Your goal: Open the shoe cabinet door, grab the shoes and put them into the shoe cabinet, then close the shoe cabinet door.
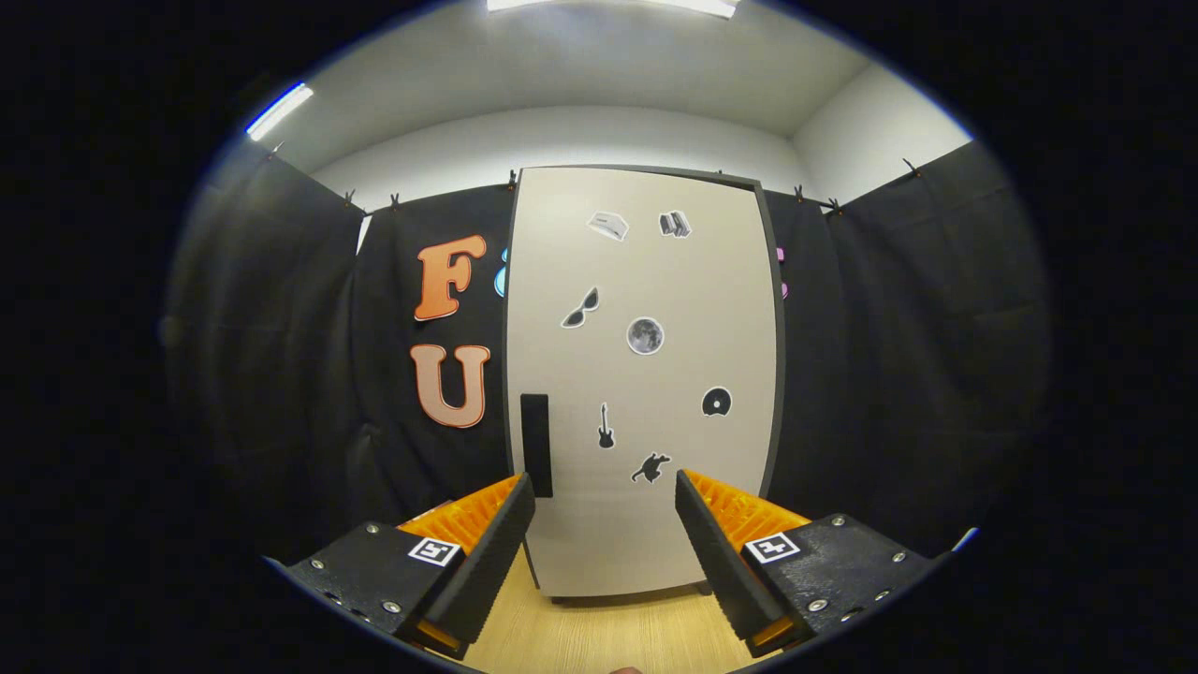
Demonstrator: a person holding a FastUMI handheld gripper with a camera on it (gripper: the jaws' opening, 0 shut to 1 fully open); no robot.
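Observation:
The shoe cabinet [646, 281] stands upright straight ahead, a tall pale door with a dark frame and several small stickers on it. Its door is shut. A black vertical handle [535, 444] sits on the door's left side, low down. My gripper [605, 489] is open, with nothing between the fingers. The left fingertip [520, 496] lies just below and beside the handle, while the right fingertip [687, 489] is in front of the door's lower middle. The cabinet is a short way beyond the fingers.
The cabinet rests on a light wooden floor [608, 632]. Black cloth walls [898, 374] close the booth on both sides and behind the cabinet. White room walls and ceiling lights rise above the cloth.

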